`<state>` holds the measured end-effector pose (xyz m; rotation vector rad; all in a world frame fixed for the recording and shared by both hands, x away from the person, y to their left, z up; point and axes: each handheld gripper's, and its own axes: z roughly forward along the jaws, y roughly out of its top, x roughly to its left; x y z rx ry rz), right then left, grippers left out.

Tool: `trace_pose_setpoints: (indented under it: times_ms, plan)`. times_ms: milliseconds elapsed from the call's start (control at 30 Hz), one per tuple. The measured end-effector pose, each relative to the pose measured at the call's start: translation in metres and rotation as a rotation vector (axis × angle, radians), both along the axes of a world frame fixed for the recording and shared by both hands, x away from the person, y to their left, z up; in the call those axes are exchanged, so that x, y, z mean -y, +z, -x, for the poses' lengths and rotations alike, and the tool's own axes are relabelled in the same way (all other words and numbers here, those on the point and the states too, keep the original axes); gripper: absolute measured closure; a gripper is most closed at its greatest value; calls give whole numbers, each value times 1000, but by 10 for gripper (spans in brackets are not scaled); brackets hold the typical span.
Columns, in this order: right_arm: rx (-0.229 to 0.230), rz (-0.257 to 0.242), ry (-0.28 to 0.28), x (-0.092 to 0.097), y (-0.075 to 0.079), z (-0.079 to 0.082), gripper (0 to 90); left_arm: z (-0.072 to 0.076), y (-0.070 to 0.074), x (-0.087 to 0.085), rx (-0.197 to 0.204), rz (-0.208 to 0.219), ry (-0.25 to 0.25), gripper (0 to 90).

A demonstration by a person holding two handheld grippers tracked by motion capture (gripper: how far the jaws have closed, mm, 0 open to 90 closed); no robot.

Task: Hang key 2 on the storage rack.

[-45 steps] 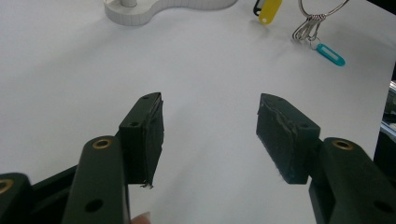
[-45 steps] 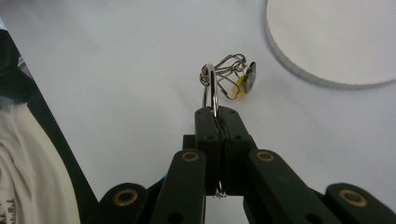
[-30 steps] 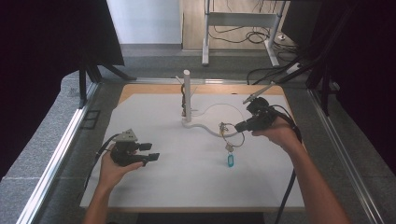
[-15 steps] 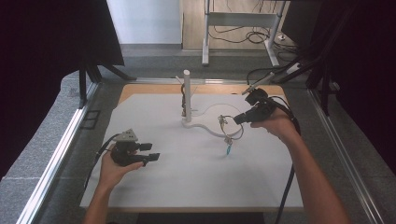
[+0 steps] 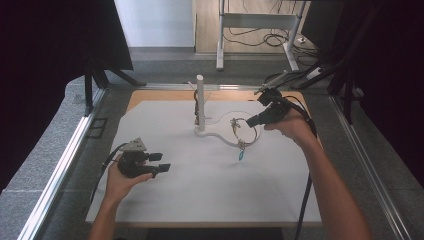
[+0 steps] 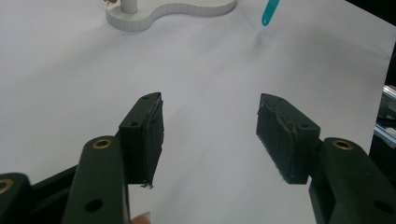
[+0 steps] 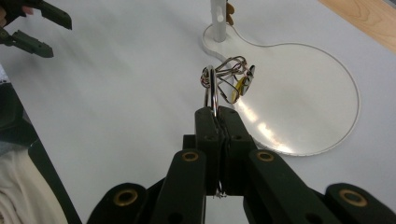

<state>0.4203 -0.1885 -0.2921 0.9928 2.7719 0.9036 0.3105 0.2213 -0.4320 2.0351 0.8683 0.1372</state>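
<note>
The right gripper (image 7: 215,112) has its black jaws pressed together on a thin metal key ring (image 7: 211,88), which carries smaller wire rings and hangs above the glossy round end of a flat white stand (image 7: 299,93). A teal drop-shaped tag (image 5: 240,155) dangles below it in the high view. The stand's white post (image 5: 200,100) rises near the board's far edge. Well apart, the left gripper (image 5: 159,162) holds its flat pads spread wide over the matte white board (image 5: 200,200), gripping nothing.
</note>
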Motion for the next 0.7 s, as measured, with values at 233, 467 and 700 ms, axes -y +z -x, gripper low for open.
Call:
trace_pose_setpoints:
  times_ms: [233,467,700]
  plan:
    - [-12,4,-10,-5,4,-12,876,0,0,0,0,2,-1,421]
    - [-26,30,-13,-11,3,-23,876,0,0,0,0,5,0,420]
    - [-13,44,-20,-17,8,-31,876,-1,1,-1,0,7,-2,420]
